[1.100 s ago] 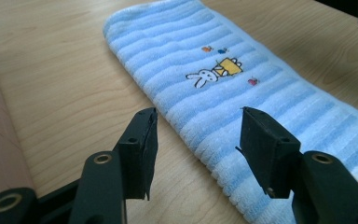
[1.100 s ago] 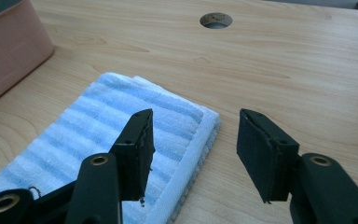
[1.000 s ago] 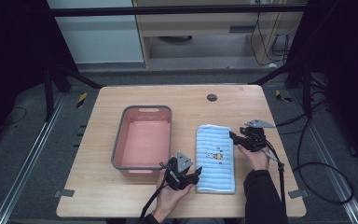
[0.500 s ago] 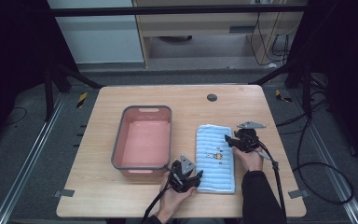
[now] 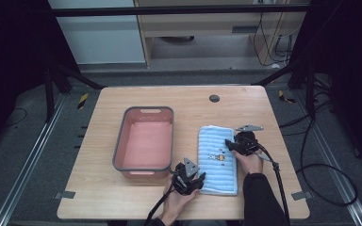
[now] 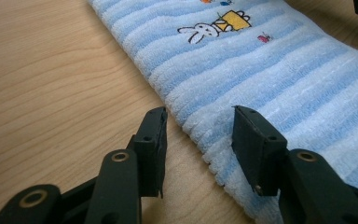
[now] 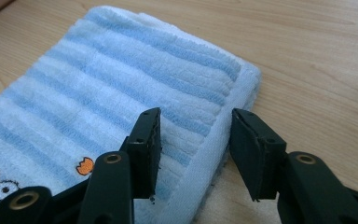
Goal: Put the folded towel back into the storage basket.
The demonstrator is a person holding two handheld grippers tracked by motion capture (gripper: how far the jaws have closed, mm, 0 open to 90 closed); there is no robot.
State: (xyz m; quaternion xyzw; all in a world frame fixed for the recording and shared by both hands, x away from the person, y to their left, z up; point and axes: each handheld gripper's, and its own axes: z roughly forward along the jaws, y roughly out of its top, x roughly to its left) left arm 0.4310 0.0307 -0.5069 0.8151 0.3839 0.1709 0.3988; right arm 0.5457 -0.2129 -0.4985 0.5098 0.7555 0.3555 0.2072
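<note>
A folded blue-and-white striped towel (image 5: 218, 157) with a small rabbit picture lies on the wooden table, right of centre. At its near left edge my left gripper (image 5: 199, 179) is open. In the left gripper view its fingertips (image 6: 198, 116) straddle the towel's (image 6: 270, 70) long edge, one jaw over bare wood and one over cloth. My right gripper (image 5: 228, 143) is open at the towel's right edge, near the far end. In the right gripper view it (image 7: 196, 116) straddles the folded hem of the towel (image 7: 121, 74) close to a corner. Neither pair of jaws has closed on the cloth.
An empty pink basin (image 5: 119, 141) with a grey rim stands left of the towel, close to my left hand. A small dark round cap (image 5: 214, 98) sits in the table near its far edge. Cables trail off the near edge.
My right gripper has moved left, from beside the towel to over its right edge. The left gripper has shifted slightly right, up to the towel's near left edge.
</note>
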